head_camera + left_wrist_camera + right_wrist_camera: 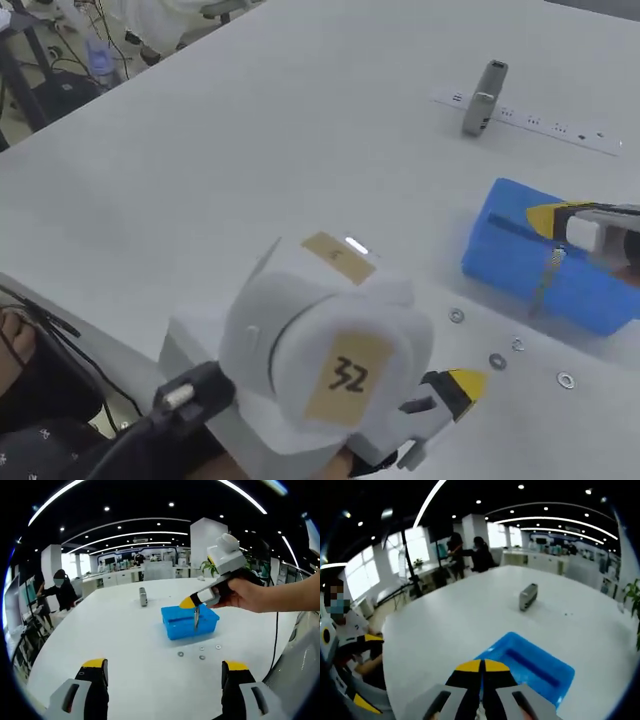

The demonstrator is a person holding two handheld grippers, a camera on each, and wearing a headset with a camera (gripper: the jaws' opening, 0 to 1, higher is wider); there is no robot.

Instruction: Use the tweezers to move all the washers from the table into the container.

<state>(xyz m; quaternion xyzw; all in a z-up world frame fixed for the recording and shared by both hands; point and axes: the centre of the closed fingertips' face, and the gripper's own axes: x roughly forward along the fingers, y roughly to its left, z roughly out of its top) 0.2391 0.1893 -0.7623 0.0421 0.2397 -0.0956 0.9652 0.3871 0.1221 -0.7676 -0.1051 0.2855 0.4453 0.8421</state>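
Several small metal washers (497,361) lie on the white table in front of the blue container (520,260). My right gripper (590,228) hovers over the container's right end, shut on the tweezers (547,280), whose tips point down toward the container's front wall. The left gripper view shows the tweezers (196,617) hanging over the container (186,625), with the washers (202,657) just in front. My left gripper (162,675) stands open, well short of the washers and holding nothing. In the right gripper view the shut jaws sit above the container (535,667).
A grey device (484,96) stands upright on a white power strip (545,124) at the far right of the table (250,150). People stand at benches in the background (60,592). A hand (245,594) holds the right gripper.
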